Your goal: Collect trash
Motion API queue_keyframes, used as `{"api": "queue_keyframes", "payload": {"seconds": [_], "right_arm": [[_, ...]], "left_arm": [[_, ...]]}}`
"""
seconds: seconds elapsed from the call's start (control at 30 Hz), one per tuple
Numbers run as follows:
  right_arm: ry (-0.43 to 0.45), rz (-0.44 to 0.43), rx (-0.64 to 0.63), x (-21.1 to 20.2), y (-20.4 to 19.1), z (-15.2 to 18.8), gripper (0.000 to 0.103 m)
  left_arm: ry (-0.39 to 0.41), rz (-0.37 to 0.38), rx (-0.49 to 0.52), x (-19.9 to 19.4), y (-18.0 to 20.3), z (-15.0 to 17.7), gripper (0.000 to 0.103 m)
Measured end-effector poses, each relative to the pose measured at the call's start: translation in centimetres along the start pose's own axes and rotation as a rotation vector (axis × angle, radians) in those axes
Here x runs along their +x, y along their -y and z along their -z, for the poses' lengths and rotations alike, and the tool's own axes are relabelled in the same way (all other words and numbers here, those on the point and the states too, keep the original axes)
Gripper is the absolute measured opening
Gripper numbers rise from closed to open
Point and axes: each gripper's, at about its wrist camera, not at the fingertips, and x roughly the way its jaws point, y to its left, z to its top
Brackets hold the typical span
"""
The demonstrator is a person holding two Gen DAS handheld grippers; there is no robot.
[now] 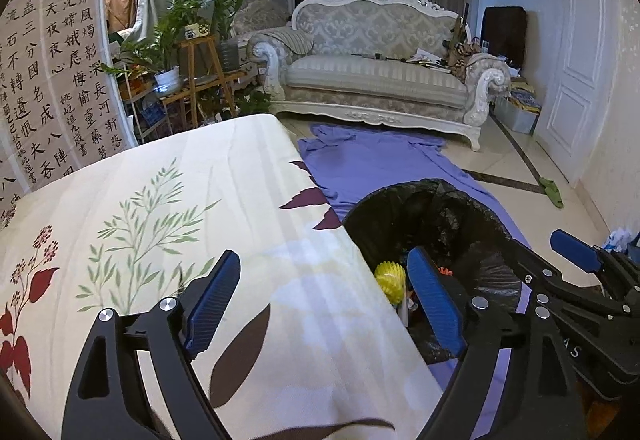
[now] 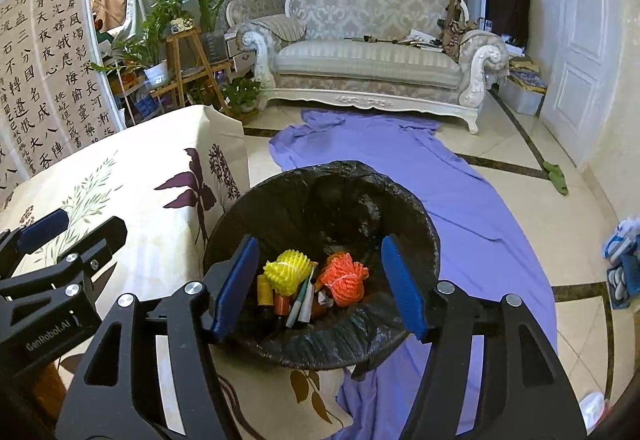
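A trash bin (image 2: 360,191) lined with a black bag stands on the floor beside the table. Inside lie a yellow foam net (image 2: 286,272), an orange foam net (image 2: 346,276), pens and small bottles. My right gripper (image 2: 320,288) is open and empty, held right above the bin. My left gripper (image 1: 320,300) is open and empty above the table's right edge; its right finger (image 1: 434,300) hangs over the bin (image 1: 460,207), where the yellow net (image 1: 390,280) shows. The left gripper shows in the right wrist view (image 2: 60,236), and the right gripper in the left wrist view (image 1: 576,252).
The table carries a cream floral cloth (image 1: 180,224). A purple sheet (image 2: 460,191) lies on the tiled floor under the bin. A white sofa (image 2: 372,67) stands at the back, plants on wooden stands (image 2: 180,51) at the left, a white door (image 2: 580,59) at the right.
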Motion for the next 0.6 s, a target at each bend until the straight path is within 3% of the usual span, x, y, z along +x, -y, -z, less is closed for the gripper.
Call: {"api": "queue_keyframes", "payload": {"seconds": [0.6], "right_arm": [[0.065,0.004,-0.017,-3.9,-1.0,0.3,0.067]], "left_arm": [[0.041,-0.02,-0.02,-3.1,-1.4,1.1,0.084]]}}
